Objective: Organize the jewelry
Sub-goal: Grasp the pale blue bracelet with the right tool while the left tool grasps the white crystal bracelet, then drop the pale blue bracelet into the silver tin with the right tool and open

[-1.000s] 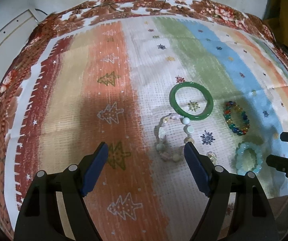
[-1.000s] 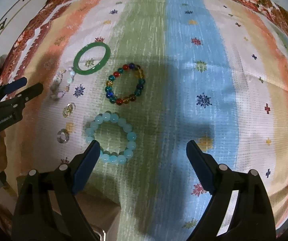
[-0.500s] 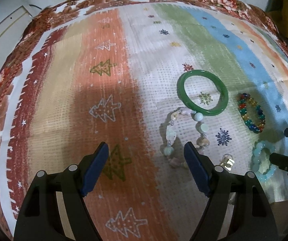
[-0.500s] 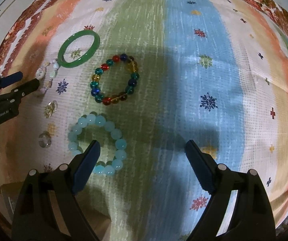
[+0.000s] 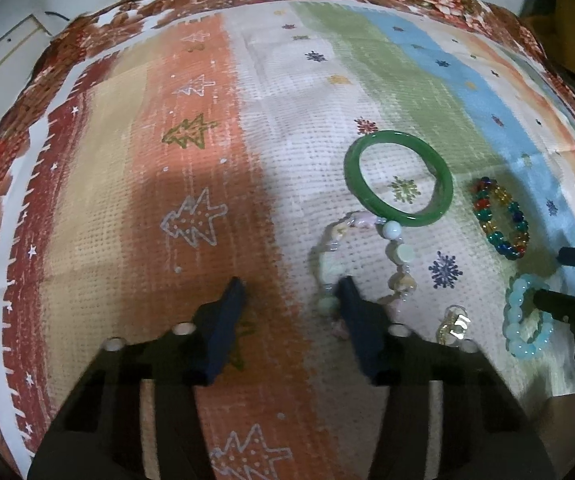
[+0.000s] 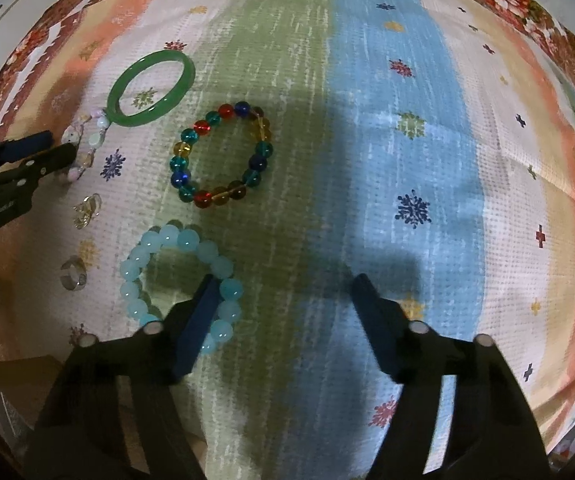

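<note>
Pale bracelet (image 5: 361,264) lies on the cloth (image 5: 215,168), touching the bangle (image 5: 399,178). Left gripper (image 5: 289,292) closing, one finger inside the loop, nothing pinched. Right gripper (image 6: 283,292) closing over blue bracelet (image 6: 179,280), one finger inside, unclamped. Strands judged light, floppy, slippery; best pinched across the beads.

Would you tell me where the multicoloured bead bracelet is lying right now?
In the right wrist view the multicoloured bead bracelet lies left of centre on the cloth, between the green bangle and the pale blue bead bracelet.
</note>
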Demonstrator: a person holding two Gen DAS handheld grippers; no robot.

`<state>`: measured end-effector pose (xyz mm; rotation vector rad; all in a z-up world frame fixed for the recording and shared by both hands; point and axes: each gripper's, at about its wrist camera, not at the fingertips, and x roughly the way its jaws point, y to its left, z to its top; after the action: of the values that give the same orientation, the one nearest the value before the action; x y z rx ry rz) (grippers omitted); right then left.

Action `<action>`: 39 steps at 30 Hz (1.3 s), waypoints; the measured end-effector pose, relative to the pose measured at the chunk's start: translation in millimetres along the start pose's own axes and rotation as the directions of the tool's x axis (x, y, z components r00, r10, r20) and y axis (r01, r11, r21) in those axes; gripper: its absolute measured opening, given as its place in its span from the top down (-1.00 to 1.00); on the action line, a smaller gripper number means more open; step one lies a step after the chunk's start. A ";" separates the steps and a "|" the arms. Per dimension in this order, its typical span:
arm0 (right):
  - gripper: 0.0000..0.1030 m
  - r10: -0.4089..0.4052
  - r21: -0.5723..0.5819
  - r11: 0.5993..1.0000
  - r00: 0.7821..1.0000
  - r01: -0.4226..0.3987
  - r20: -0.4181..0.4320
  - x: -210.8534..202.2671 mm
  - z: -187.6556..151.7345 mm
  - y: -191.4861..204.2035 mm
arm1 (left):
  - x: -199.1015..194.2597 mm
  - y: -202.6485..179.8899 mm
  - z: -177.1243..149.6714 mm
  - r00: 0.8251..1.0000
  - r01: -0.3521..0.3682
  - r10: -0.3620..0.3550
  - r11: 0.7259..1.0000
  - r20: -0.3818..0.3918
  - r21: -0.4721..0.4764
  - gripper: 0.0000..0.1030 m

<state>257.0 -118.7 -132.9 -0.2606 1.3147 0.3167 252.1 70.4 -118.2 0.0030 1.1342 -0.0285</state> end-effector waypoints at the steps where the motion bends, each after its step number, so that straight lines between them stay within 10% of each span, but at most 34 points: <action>1: -0.01 0.005 -0.003 1.000 1.000 -0.005 0.002 -0.3 -0.3 0.2 | -0.2 -0.7 -0.1 1.000 0.000 0.000 1.000 -0.001 0.003 0.36; 5: 0.75 0.039 -0.009 0.999 0.999 -0.039 0.003 -4.7 -1.2 0.5 | -0.4 2.2 -0.6 1.000 0.005 -0.005 1.000 -0.015 -0.018 0.79; 39: 0.75 0.134 -0.081 0.989 0.970 -0.120 0.204 -105.4 -27.1 23.6 | -108.3 -5.4 -32.1 0.985 0.111 -0.098 0.990 0.144 -0.082 0.79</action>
<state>200.5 -115.1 -37.0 -0.1948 1.1153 0.4856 177.1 67.9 -33.6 -0.1366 0.9940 -0.0704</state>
